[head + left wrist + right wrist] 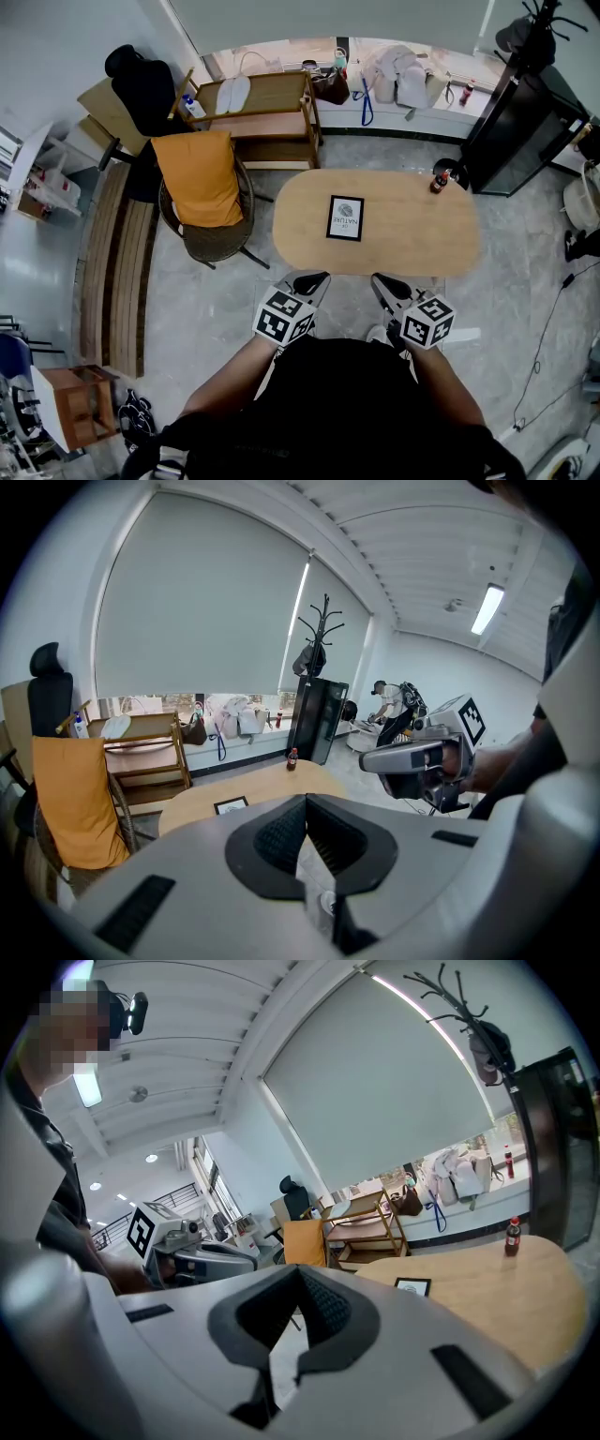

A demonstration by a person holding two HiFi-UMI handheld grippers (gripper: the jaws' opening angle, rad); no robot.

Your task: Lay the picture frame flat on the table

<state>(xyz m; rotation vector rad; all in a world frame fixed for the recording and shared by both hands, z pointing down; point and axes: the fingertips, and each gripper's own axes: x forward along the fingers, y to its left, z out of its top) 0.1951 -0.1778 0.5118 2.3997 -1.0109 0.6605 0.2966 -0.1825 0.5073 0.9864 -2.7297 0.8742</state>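
A black picture frame with a white print lies face up near the middle of the oval wooden table. It also shows in the left gripper view, the frame, and in the right gripper view, the frame. It looks flat on the tabletop. My left gripper and right gripper hover side by side just short of the table's near edge, well clear of the frame. Both are shut with nothing between the pads: left gripper, right gripper.
A small dark bottle stands at the table's far right end. A wicker chair with an orange cushion is at the left of the table. A wooden shelf cart stands behind it. A black cabinet is at the far right.
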